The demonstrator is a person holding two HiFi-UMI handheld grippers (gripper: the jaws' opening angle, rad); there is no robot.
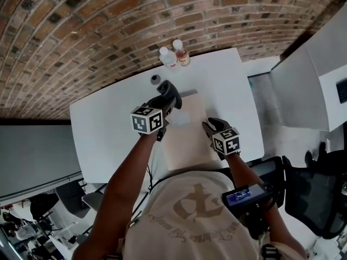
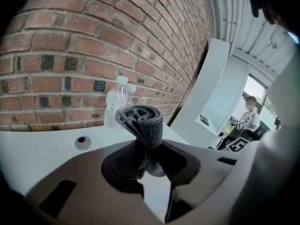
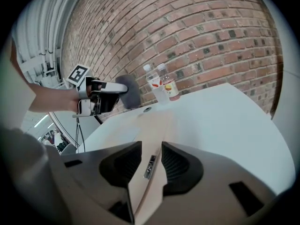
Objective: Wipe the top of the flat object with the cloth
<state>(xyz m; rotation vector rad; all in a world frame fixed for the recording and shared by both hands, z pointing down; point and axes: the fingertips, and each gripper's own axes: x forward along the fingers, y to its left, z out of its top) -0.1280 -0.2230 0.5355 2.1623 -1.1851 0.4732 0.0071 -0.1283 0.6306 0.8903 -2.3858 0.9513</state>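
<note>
holding the cloth pinched in my left gripper over the board's far left corner; the board's long side runs back toward me, where my right gripper waits, jaws apart, gripping nothing.

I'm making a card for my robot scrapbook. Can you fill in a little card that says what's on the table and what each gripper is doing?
Table: white table beside a red brick wall
Flat object: tan flat board, lying mid-table
Cloth: dark grey rolled cloth, held up in the air, off the board
Left gripper: jaws shut on the cloth
Right gripper: jaws apart, at the board's near right side
Far edge: clear plastic bottle with white cap, bottle with red label, small round grey disc
</note>
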